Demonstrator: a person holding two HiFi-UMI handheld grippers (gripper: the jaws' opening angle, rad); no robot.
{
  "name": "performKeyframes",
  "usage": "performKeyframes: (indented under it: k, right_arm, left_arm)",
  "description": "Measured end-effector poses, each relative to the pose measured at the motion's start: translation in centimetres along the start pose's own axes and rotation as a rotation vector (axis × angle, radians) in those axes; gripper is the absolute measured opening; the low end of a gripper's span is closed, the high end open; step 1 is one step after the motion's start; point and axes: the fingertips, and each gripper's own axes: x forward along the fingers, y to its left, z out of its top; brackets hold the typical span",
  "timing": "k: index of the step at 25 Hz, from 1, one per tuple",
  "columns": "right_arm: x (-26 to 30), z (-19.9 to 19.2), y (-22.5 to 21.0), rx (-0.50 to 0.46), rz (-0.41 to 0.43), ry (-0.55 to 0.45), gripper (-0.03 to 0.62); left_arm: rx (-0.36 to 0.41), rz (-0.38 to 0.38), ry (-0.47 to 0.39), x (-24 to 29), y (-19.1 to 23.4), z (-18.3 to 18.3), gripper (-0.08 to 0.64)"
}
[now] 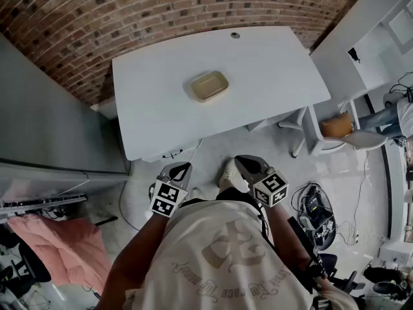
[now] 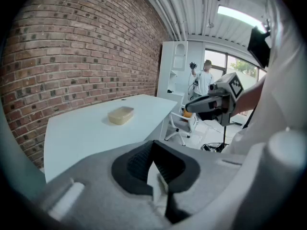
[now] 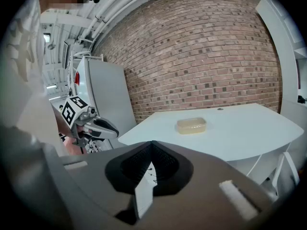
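Closest in, a pale printed shirt (image 1: pixel 226 257) fills the bottom of the head view. Just ahead of it the left gripper (image 1: pixel 186 168) and right gripper (image 1: pixel 242 161) sit at waist height, each with jaws pressed together on nothing and aimed forward, which reads as a relaxed carrying pose. Well apart from both, straight ahead, a shallow tan container (image 1: pixel 209 86) rests alone near the middle of the white table (image 1: pixel 277 63), back from the near edge, seemingly set within equal reach of either tool.

Closed left claw (image 1: pixel 188 166), closed right claw (image 1: pixel 239 159)
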Motion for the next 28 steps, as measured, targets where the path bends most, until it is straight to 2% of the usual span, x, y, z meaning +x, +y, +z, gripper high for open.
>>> performKeyframes:
  k: [13,28]
  right_arm:
    - [-0.4,0.1,0.8,0.003,-0.062,0.004,0.008]
    - [-1.2,0.1,1.1,0.006,-0.076,-0.012,0.008]
  left_arm:
    - [0.027,-0.035,-0.02,-1.5,-0.8,0.5,0.003]
    - [0.038,-0.044,-0.011,-1.9,-1.5,-0.1,0.003]
